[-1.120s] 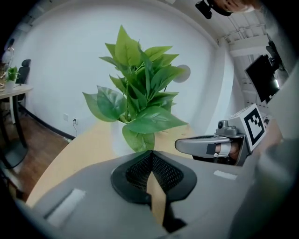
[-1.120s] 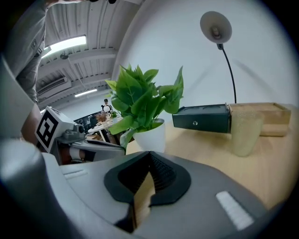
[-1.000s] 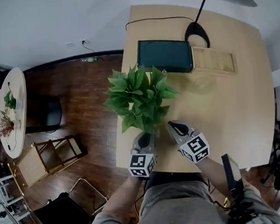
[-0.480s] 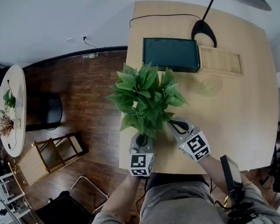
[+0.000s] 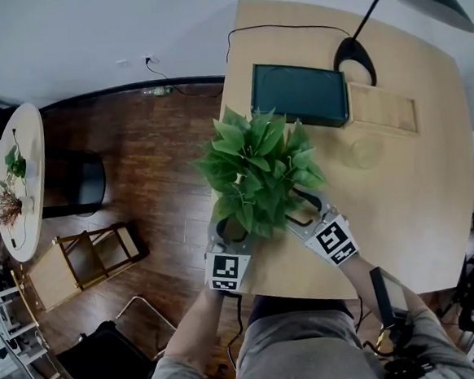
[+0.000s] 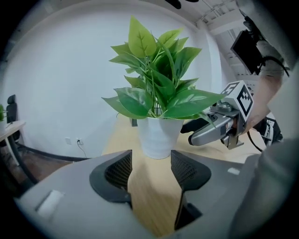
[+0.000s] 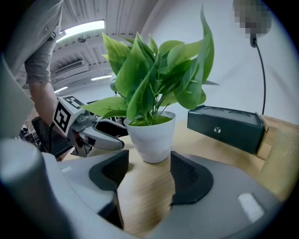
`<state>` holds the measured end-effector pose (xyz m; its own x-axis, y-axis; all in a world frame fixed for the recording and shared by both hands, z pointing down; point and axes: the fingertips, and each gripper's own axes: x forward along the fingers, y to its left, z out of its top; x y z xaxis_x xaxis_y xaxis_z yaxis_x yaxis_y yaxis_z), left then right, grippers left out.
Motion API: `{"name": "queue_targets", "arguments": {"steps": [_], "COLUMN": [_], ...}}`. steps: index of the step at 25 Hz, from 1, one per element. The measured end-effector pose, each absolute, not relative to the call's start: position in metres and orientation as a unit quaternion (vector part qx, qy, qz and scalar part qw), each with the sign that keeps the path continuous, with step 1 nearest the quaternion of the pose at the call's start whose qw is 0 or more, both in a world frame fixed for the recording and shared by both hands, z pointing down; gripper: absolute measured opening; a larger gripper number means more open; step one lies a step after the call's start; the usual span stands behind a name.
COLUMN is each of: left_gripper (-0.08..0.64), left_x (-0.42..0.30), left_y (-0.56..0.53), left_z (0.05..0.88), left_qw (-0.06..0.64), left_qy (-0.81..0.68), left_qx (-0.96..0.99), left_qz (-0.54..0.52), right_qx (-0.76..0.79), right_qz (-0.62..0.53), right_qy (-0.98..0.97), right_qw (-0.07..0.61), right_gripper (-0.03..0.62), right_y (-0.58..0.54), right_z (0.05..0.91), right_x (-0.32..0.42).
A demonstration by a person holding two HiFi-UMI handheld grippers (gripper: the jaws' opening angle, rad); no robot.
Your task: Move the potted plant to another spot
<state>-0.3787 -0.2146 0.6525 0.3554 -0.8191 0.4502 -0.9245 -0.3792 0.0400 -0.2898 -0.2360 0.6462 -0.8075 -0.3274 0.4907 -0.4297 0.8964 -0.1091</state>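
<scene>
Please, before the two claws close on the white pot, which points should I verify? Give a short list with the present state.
1. Left claw open: ok. Its jaws have just been opening, and only table shows between them.
2. Right claw open: ok. Its jaws have also just been opening, with nothing gripped.
3. Pot upright on the table: ok.
4. Pot deep enough between the pads: not ok. It stands at the tips, untouched.
5. Dark box apart from the pot: ok.
6. Pot's distance from the table edge: cannot tell. The leaves hide it from above.
</scene>
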Motion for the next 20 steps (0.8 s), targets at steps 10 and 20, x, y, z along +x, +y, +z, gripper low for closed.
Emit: {"name": "queue_targets", "arguments": {"steps": [10,20], "left_gripper": [0.353,0.362], "left_x": [-0.375,-0.357], "left_y": [-0.244,-0.259], "left_z": [0.649,0.655], "left_qw": [0.056,-0.005], "left_qy": [-0.427,-0.345], "left_qx": [0.871,0.895], "left_qz": [0.238,0.284], "right_qx": [0.154,0.114], "right_qz": [0.047,0.01], "right_qy": [-0.95,-0.954], "right_qw": [0.266,0.277], "right_gripper": [0.388,0.393], "right_y": [-0.256,-0.261], "right_z": [0.646,0.647], "right_x": [-0.31,-0.327]}}
